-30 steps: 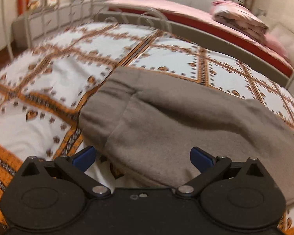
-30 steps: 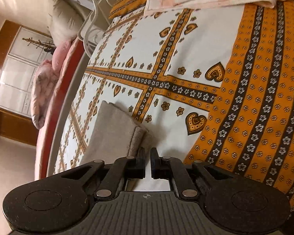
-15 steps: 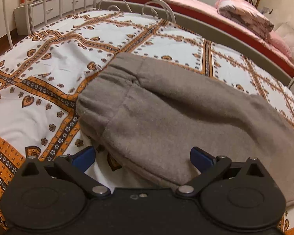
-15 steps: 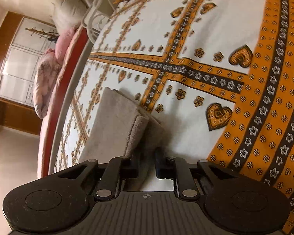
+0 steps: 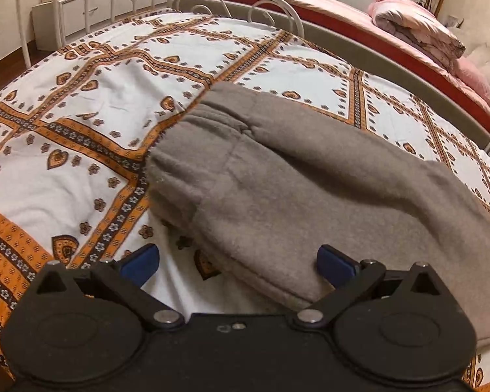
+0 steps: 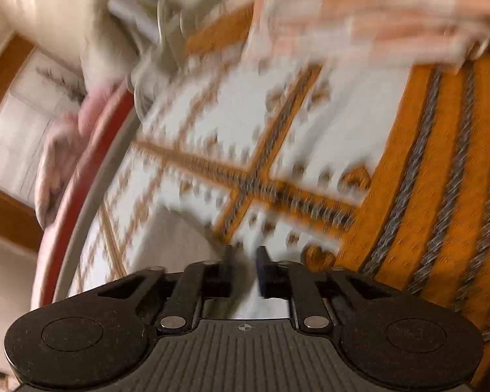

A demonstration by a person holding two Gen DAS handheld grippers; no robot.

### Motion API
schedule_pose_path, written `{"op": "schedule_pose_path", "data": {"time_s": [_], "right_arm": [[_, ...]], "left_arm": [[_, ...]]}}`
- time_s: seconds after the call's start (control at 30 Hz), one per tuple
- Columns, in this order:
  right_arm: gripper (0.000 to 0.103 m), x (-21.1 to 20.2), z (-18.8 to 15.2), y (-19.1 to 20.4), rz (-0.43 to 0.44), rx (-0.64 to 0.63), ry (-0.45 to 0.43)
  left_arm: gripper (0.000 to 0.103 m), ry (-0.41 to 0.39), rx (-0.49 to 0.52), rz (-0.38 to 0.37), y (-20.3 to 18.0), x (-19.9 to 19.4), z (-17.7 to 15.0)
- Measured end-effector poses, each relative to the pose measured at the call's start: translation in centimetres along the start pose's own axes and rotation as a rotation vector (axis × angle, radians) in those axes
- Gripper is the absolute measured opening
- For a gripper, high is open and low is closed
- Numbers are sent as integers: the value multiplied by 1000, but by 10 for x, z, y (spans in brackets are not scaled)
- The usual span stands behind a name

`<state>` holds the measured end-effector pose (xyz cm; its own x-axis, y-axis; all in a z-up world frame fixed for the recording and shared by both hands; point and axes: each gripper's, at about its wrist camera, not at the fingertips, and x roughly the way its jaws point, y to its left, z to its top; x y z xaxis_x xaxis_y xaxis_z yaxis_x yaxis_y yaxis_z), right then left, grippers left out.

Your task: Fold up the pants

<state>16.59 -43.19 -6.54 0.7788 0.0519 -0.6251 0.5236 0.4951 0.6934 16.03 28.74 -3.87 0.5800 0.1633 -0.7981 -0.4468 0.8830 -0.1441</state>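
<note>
Left claw (image 5: 237, 261) sat at the bottom of the left wrist view, blue pads (image 5: 139, 260) spread wide apart, nothing gripped; the near hem of the pants (image 5: 294, 189) lay between them without touching either pad. The grey pants lay folded on the bed (image 5: 114, 75), filling the centre and right of that frame, waistband toward the upper left. Right wrist view was heavily motion-blurred: right claw (image 6: 245, 263) at bottom centre, jaws parted by a narrow gap and just been opening, no cloth pinched between them. Pants (image 6: 179, 245) showed as a pale grey patch directly beyond the left finger. Further up, patterned bedspread; folded pink bedding (image 6: 375, 9) at upper right.
</note>
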Motion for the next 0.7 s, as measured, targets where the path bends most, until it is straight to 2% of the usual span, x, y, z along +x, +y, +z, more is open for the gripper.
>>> {"op": "schedule_pose_path", "data": {"time_s": [0.07, 0.17, 0.23, 0.33, 0.43, 0.47, 0.5, 0.57, 0.63, 0.7], "right_arm": [[29, -8, -1, 1, 97, 9, 11], [29, 6, -11, 10, 122, -11, 118], [29, 20, -18, 15, 112, -10, 178], [29, 31, -25, 21, 81, -17, 219], [29, 41, -26, 26, 83, -41, 227], [25, 42, -25, 28, 81, -57, 225], [4, 42, -26, 30, 71, -81, 232], [4, 34, -26, 34, 80, -105, 205], [4, 14, -23, 34, 142, -95, 152], [4, 10, -25, 35, 118, -126, 150]], "left_arm": [[97, -17, -3, 3, 2, -3, 1], [97, -36, -27, -10, 3, -6, 4], [97, -31, -30, -10, 1, -5, 4], [97, -26, -11, -9, -2, -5, 3], [97, -19, -1, -1, -1, -3, 2], [97, -15, -3, 1, -1, -3, 1], [97, -12, -5, 1, 0, -2, 1], [97, -14, -11, 4, 2, -3, 1], [97, -20, -18, 0, 4, -5, 1], [97, -26, -13, 1, 4, -6, 1]]}}
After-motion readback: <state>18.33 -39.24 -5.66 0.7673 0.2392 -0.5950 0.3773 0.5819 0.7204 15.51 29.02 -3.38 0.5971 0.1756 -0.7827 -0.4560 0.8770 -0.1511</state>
